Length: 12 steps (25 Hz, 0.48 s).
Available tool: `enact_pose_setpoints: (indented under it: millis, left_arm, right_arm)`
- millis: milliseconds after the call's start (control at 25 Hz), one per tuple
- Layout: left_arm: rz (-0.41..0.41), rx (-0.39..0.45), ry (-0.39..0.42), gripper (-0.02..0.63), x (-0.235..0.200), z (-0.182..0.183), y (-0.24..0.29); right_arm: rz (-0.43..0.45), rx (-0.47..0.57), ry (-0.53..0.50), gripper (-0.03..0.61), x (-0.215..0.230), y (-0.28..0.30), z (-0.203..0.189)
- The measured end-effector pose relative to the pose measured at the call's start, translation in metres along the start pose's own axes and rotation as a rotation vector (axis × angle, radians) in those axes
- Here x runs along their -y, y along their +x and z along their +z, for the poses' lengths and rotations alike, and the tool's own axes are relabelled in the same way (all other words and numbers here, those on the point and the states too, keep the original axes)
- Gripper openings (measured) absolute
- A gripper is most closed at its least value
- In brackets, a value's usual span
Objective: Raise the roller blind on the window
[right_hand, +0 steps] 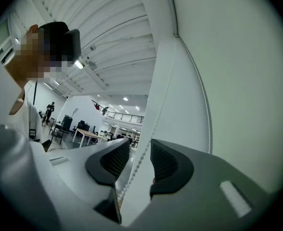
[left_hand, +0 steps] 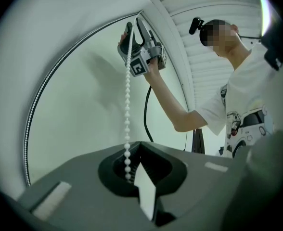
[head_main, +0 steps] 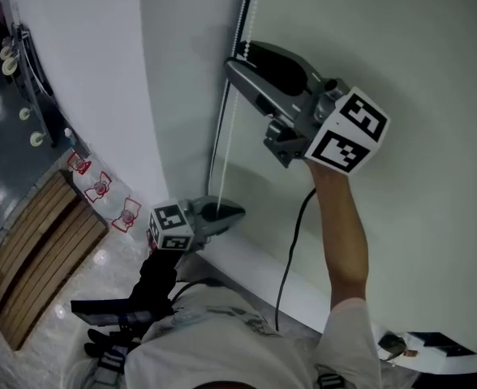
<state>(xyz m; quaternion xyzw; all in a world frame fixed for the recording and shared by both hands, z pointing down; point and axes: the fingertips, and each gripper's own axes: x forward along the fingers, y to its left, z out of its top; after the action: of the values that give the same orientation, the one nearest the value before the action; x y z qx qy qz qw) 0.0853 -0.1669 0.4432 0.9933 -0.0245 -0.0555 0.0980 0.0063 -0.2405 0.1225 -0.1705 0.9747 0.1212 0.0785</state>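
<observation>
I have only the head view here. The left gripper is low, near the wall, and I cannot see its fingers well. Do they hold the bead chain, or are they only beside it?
Observer: They hold it. In the left gripper view, the left gripper has its fingers closed on the bead chain, which comes down from above and ends at the pinch.
Operator: Thank you. And the raised gripper, does it grip the chain also?
Observer: No. In the right gripper view, the right gripper has its fingers apart. The chain runs through the gap between them and neither finger presses on it.
</observation>
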Motion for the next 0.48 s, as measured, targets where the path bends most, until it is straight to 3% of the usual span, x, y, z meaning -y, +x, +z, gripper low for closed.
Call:
enact_pose_setpoints:
  millis: [280, 480]
  left_arm:
    - [-0.005, -0.004, -0.001, -0.003, 0.002, 0.006, 0.003]
    - [-0.005, -0.007, -0.010, -0.003, 0.002, 0.003, 0.004]
  right_arm:
    - [0.019, 0.020, -0.004, 0.121, 0.012, 0.013, 0.027]
    - [0.012, 0.028, 0.029, 0.021, 0.015, 0.008, 0.022]
